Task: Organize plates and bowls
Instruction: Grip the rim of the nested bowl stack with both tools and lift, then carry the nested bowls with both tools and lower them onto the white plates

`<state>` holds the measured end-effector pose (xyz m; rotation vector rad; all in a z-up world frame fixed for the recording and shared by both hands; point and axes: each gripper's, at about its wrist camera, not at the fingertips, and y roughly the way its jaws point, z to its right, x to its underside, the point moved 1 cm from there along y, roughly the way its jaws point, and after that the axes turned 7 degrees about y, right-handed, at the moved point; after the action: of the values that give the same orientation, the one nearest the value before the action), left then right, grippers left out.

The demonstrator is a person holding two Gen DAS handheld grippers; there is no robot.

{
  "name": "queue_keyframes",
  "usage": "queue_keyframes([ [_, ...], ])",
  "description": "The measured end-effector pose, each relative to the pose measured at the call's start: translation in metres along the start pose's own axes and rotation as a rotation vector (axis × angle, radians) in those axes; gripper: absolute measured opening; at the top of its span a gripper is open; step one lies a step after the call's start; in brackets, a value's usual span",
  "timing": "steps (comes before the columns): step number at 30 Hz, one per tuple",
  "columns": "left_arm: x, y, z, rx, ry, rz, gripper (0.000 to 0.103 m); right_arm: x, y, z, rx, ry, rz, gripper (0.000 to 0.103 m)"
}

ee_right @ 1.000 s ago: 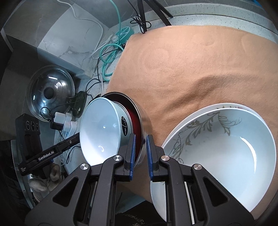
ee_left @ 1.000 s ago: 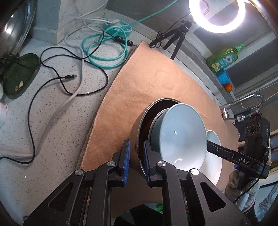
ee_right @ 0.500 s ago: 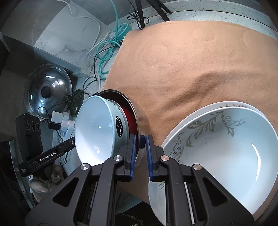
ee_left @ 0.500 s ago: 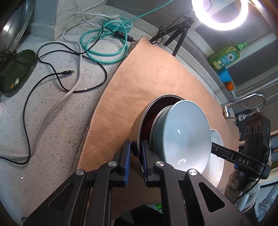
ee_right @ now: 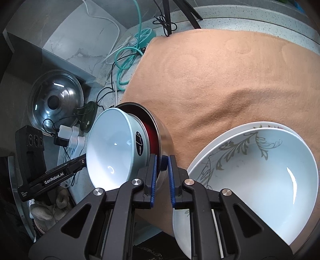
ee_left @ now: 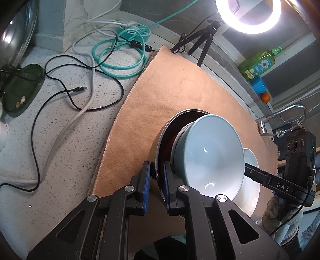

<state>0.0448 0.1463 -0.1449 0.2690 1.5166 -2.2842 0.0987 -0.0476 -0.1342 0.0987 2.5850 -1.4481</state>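
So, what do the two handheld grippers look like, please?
Both are matte black. The left gripper and the right gripper each have two fingers lined with ribbed blue pads, and silver round screws at the pivots. One side bar reads "DAS", the other "GenRobot.AI". A black three-lens box sits on each. The hands wear light knitted gloves.

Speckled grey stone counter (ee_left: 60, 128), approx half covered w/ tan felt cloth (ee_left: 176, 96). Grey marbled backsplash (ee_right: 66, 46) at rear. Lit ring light (ee_left: 248, 16) on small black tripod (ee_left: 202, 44). Teal power strip (ee_left: 138, 33) w/ coiled teal cable (ee_left: 120, 60), black & white leads alongside. Chrome tap (ee_left: 284, 118) at cloth's far edge.
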Motion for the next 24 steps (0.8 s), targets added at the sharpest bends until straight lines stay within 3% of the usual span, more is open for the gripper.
queue_keyframes([
  [13,-0.007,-0.024,0.023,0.005,0.047,0.038,0.009,0.001,-0.032,-0.008,-0.021,-0.021,0.041,0.011],
  [24,-0.009,-0.03,0.069,0.052,0.121,0.048,0.009,0.01,-0.079,0.016,-0.028,0.013,0.096,0.011],
])
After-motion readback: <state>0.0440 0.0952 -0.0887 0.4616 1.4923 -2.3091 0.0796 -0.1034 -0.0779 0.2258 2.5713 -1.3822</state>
